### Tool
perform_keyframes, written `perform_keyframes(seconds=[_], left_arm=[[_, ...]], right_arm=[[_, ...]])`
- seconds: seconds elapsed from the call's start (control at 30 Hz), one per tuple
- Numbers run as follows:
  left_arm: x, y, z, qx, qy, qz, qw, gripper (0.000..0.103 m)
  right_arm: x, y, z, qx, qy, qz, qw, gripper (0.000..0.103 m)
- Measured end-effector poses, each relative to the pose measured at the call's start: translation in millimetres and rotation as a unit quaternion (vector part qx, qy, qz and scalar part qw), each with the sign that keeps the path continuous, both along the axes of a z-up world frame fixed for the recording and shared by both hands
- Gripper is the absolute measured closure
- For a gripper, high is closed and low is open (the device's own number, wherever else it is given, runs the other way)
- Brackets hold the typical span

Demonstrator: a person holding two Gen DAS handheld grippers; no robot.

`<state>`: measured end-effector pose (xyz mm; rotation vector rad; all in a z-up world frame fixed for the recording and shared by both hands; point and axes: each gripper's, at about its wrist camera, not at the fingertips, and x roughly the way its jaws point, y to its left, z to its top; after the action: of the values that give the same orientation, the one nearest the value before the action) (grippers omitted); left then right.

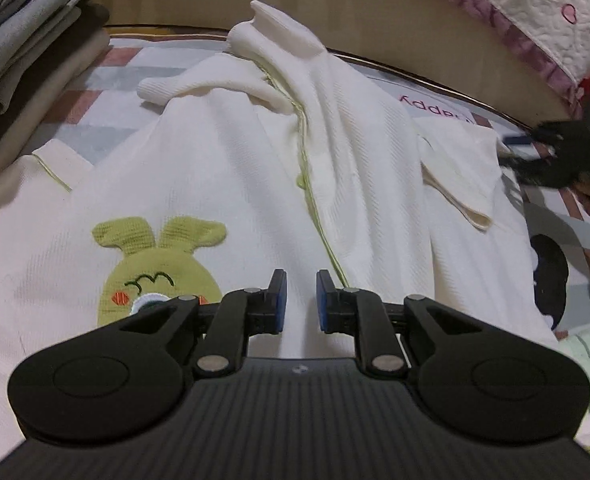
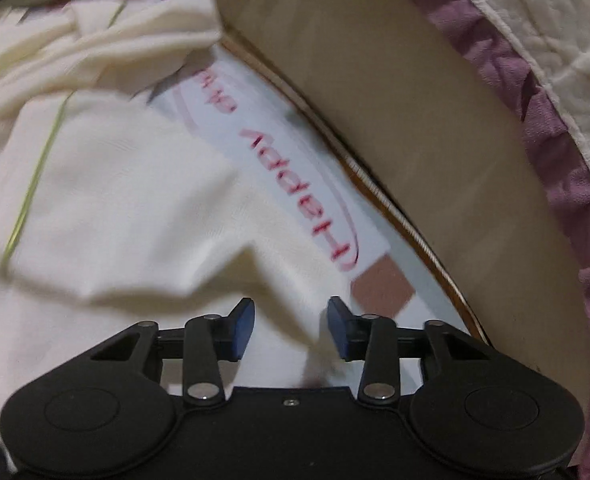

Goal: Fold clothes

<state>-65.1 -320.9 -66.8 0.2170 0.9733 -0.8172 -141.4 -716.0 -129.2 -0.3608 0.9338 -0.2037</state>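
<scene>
Cloth: cream ribbed knit garment with green piping and a green bunny patch [image 1: 255, 184], bunched on the patterned mat [image 2: 279, 152]. Left gripper [image 1: 301, 300] narrowly parted above the cream garment's front, nothing pinched; right gripper [image 2: 291, 328] about half open over the cream garment's right hem, empty. Best pinch that hem cleanly, then draw across toward the piping.

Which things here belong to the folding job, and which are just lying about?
In the job:
- cream garment with the green cartoon patch
- its sleeve, folded across
- left tool
- right tool, over the garment's edge

Lying about:
- stack of folded clothes
- printed mat underneath
- quilt with purple trim
</scene>
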Motion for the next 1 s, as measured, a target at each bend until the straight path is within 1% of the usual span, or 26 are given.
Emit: perform_keyframes(seconds=[0.03, 0.07, 0.1, 0.13, 0.17, 0.2, 0.23, 0.27, 0.3, 0.33, 0.4, 0.43, 0.5, 0.57, 0.6, 0.63, 0.67, 0.73, 0.8, 0.83, 0.87, 0.93, 0.97, 1.0], left_arm=[[-3, -1, -1, 0.002, -0.005, -0.001, 1.0000, 0.088], [-5, -2, -4, 0.003, -0.007, -0.001, 1.0000, 0.088], [-7, -3, -6, 0.004, -0.008, -0.001, 1.0000, 0.088], [-7, -5, -7, 0.004, -0.006, 0.000, 1.0000, 0.088], [-7, -6, -9, 0.004, -0.003, 0.000, 1.0000, 0.088], [-7, -8, -9, -0.003, -0.002, -0.005, 1.0000, 0.088], [-7, -10, -9, -0.009, -0.001, -0.009, 0.9999, 0.088], [-6, -12, -8, -0.015, 0.000, -0.014, 0.9998, 0.088], [-7, -16, -8, -0.019, -0.003, -0.022, 0.9996, 0.088], [-9, -20, -6, -0.022, -0.012, -0.031, 0.9992, 0.088], [-16, -30, -4, -0.017, -0.036, -0.051, 0.9979, 0.088], [-20, -36, -2, -0.013, -0.046, -0.062, 0.9969, 0.088], [-28, -49, 2, -0.010, -0.064, -0.086, 0.9942, 0.088], [-34, -61, 5, -0.013, -0.070, -0.108, 0.9917, 0.087], [-36, -67, 7, -0.015, -0.071, -0.119, 0.9902, 0.087], [-39, -74, 9, -0.021, -0.071, -0.134, 0.9883, 0.087], [-42, -81, 12, -0.026, -0.071, -0.148, 0.9861, 0.087], [-50, -96, 16, -0.039, -0.067, -0.183, 0.9801, 0.087], [-60, -111, 17, -0.048, -0.055, -0.219, 0.9729, 0.087], [-65, -118, 16, -0.051, -0.047, -0.236, 0.9693, 0.087], [-71, -124, 14, -0.054, -0.038, -0.253, 0.9653, 0.087], [-79, -133, 10, -0.056, -0.019, -0.282, 0.9576, 0.087], [-83, -138, 8, -0.057, -0.012, -0.297, 0.9532, 0.085], [-87, -139, 4, -0.058, -0.007, -0.305, 0.9507, 0.083]], right_arm=[[4, -2, -2, 0.002, -0.013, -0.014, 1.000, 0.050], [9, -6, -2, 0.020, -0.027, -0.034, 0.999, 0.050], [13, -10, -3, 0.039, -0.041, -0.055, 0.997, 0.052], [17, -14, -4, 0.057, -0.055, -0.075, 0.994, 0.060], [18, -21, -2, 0.097, -0.063, -0.095, 0.989, 0.079], [17, -31, 3, 0.142, -0.076, -0.123, 0.979, 0.098], [6, -44, 11, 0.200, -0.117, -0.161, 0.959, 0.099], [-4, -58, 20, 0.258, -0.157, -0.198, 0.933, 0.099], [-18, -67, 29, 0.299, -0.191, -0.221, 0.909, 0.099], [-33, -76, 39, 0.338, -0.224, -0.243, 0.881, 0.099], [-65, -81, 65, 0.350, -0.265, -0.266, 0.858, 0.099], [-84, -82, 81, 0.338, -0.281, -0.270, 0.857, 0.099], [-118, -82, 110, 0.281, -0.301, -0.278, 0.868, 0.099], [-153, -82, 139, 0.223, -0.320, -0.285, 0.876, 0.099], [-172, -85, 149, 0.205, -0.324, -0.296, 0.875, 0.102], [-193, -89, 157, 0.187, -0.330, -0.310, 0.872, 0.102], [-216, -91, 163, 0.182, -0.328, -0.323, 0.869, 0.102], [-250, -94, 167, 0.169, -0.312, -0.345, 0.869, 0.103], [-276, -92, 160, 0.150, -0.284, -0.362, 0.875, 0.103], [-285, -90, 157, 0.146, -0.274, -0.372, 0.875, 0.103], [-291, -90, 150, 0.143, -0.266, -0.386, 0.872, 0.103], [-302, -90, 142, 0.142, -0.267, -0.407, 0.862, 0.103], [-306, -91, 141, 0.143, -0.271, -0.413, 0.857, 0.103], [-305, -92, 145, 0.145, -0.277, -0.410, 0.857, 0.103]])
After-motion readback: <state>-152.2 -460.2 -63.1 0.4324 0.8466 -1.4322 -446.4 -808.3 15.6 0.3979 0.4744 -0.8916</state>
